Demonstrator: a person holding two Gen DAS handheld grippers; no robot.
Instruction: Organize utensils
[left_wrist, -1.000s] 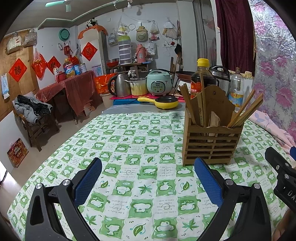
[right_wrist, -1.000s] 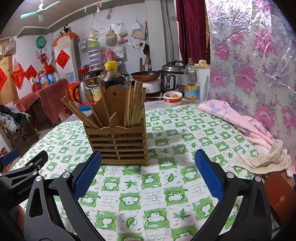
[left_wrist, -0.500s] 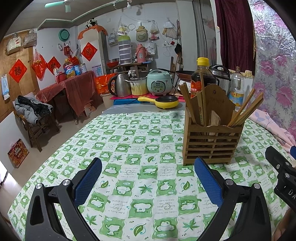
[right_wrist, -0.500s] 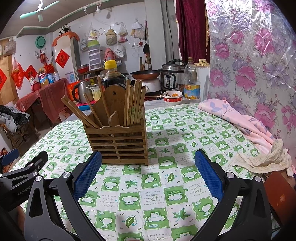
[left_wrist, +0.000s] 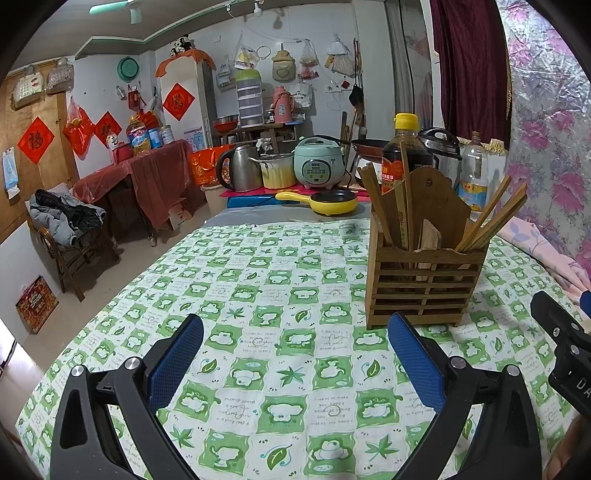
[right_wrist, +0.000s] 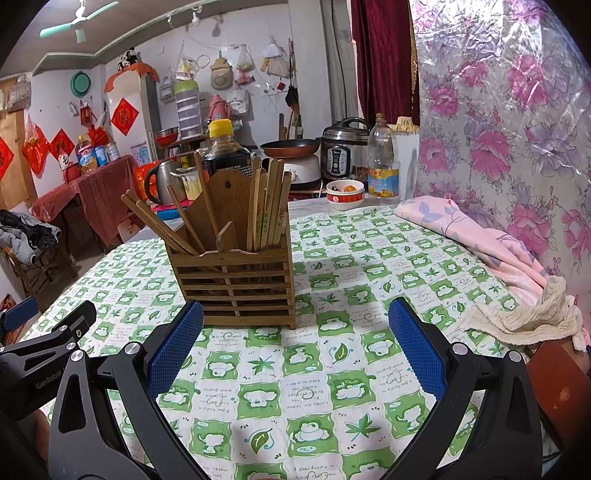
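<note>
Left claw (left_wrist: 295, 354) spread wide, nothing held; right claw (right_wrist: 295, 339) spread too, empty; wooden holder (right_wrist: 236, 280) upright on the counter (right_wrist: 332, 369), just ahead of both; chopsticks (right_wrist: 267, 206) inside, long axes near vertical, some splaying left; risk: nudging the light holder over, spilling sticks.
</note>
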